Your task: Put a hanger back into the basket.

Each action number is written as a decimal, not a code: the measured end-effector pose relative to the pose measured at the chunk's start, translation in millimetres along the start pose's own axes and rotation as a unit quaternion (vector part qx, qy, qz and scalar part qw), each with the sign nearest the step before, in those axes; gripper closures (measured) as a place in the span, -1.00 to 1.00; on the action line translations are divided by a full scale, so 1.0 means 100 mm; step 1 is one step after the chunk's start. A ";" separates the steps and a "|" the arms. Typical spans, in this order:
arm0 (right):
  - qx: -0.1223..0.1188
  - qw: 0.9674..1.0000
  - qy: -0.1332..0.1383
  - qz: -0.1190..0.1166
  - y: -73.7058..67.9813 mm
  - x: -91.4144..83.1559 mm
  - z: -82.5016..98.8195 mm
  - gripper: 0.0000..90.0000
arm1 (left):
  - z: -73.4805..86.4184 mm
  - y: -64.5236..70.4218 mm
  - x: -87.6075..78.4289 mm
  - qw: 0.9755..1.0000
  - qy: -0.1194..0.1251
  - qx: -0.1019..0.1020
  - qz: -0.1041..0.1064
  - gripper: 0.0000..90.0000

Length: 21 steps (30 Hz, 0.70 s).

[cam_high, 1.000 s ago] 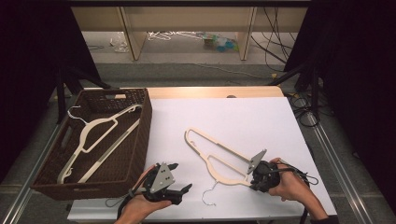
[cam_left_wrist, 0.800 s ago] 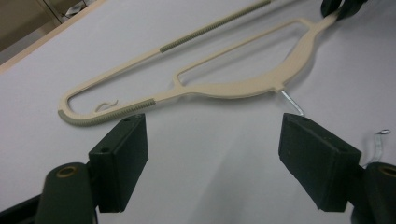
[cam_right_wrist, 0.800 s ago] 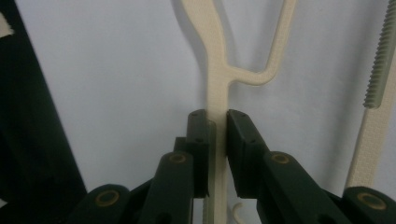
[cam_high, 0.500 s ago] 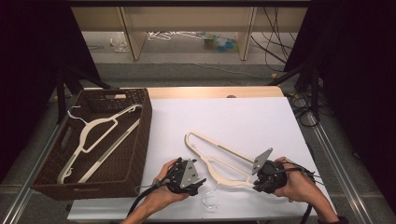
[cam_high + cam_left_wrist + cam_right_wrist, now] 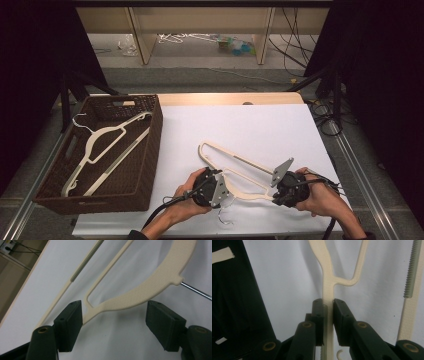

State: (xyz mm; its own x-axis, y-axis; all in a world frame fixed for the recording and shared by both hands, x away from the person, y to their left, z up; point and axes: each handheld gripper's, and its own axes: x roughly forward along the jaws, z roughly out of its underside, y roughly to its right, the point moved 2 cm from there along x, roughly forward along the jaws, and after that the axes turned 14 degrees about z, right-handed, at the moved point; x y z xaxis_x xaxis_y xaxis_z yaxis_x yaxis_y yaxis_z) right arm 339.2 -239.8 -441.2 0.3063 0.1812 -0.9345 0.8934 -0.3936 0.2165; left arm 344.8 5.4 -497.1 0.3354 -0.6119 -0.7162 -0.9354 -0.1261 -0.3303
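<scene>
A cream plastic hanger (image 5: 235, 157) lies on the white table near the front, its metal hook (image 5: 225, 217) pointing toward the person. My right gripper (image 5: 274, 194) is shut on the hanger's right arm; in the right gripper view its pads (image 5: 318, 312) press the cream arm (image 5: 327, 270) from both sides. My left gripper (image 5: 226, 189) is at the hanger's neck. In the left gripper view (image 5: 112, 315) the curved shoulder (image 5: 150, 285) runs across between the jaws, which have just been closing. The left pad (image 5: 71, 320) is at the arm and the right pad stands apart.
A brown woven basket (image 5: 152, 145) stands at the left of the table with a second cream hanger (image 5: 107, 135) lying in it. The white sheet (image 5: 250, 125) stretches back behind the hanger. Cables trail from both grippers over the front edge.
My left gripper has moved right from the front edge up to the hanger's neck, and its jaws now straddle the shoulder. The right gripper has kept its hold on the hanger.
</scene>
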 end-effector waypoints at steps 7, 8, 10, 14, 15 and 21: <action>0.000 1.000 0.004 -0.005 0.01 0.03 0.02 0.77 | -0.10 0.03 0.08 0.998 0.000 0.066 0.019 -0.06; 0.000 1.000 0.005 -0.008 0.02 0.03 0.03 0.77 | -0.11 0.04 0.07 0.997 0.003 0.076 0.025 0.02; 0.001 1.000 0.011 -0.009 0.03 0.04 0.05 0.77 | -0.14 0.05 0.04 0.992 0.012 0.113 0.060 0.27; -0.002 1.000 0.010 -0.013 0.03 0.04 0.06 0.77 | -0.18 0.08 0.01 0.988 0.002 0.142 0.067 0.42; -0.002 1.000 0.010 -0.014 0.04 0.05 0.07 0.77 | -0.23 0.07 -0.01 0.985 -0.002 0.162 0.065 0.49; 0.000 1.000 0.025 -0.015 0.06 0.04 0.10 0.76 | -0.30 0.04 -0.09 0.981 0.005 0.187 0.054 0.62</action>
State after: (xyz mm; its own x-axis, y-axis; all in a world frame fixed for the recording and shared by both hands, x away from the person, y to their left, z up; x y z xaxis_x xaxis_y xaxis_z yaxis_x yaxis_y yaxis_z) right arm 343.0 -250.4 -446.1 0.2953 0.2373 -0.9255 0.9022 -0.3880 0.1884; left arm 334.1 -12.9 -473.4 0.2328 -0.6144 -0.7539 -0.8581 0.2350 -0.4565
